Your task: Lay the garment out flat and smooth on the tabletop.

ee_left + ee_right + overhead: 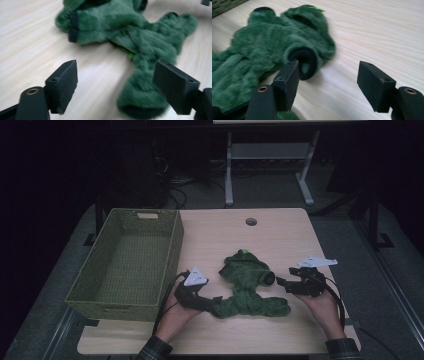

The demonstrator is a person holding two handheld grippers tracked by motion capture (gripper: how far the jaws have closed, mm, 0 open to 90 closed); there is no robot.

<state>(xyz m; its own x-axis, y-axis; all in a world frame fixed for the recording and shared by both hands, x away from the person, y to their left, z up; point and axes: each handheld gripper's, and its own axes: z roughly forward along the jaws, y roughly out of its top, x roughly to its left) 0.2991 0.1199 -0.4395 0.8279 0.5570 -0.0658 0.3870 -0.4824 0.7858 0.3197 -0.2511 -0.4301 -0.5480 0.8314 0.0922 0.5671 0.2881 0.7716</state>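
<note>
A fuzzy green garment (248, 287) with dark cuffs lies crumpled on the wooden table (285, 232), near its front edge. My left gripper (214, 301) is at the garment's lower left end. In the left gripper view the left gripper (115, 83) is open, and a dark-hemmed end of the garment (143, 100) lies between the jaws without being pressed. My right gripper (280, 281) stands open just right of a dark round cuff (269, 278). In the right gripper view the right gripper (328, 83) holds nothing, and the cuff (305, 62) sits just beyond its left jaw.
A green woven basket (172, 251) stands on the table's left side, close to my left hand. A round cable hole (251, 221) sits near the table's far edge. Behind the table are a white stand's legs (229, 180) and cables on the dark floor.
</note>
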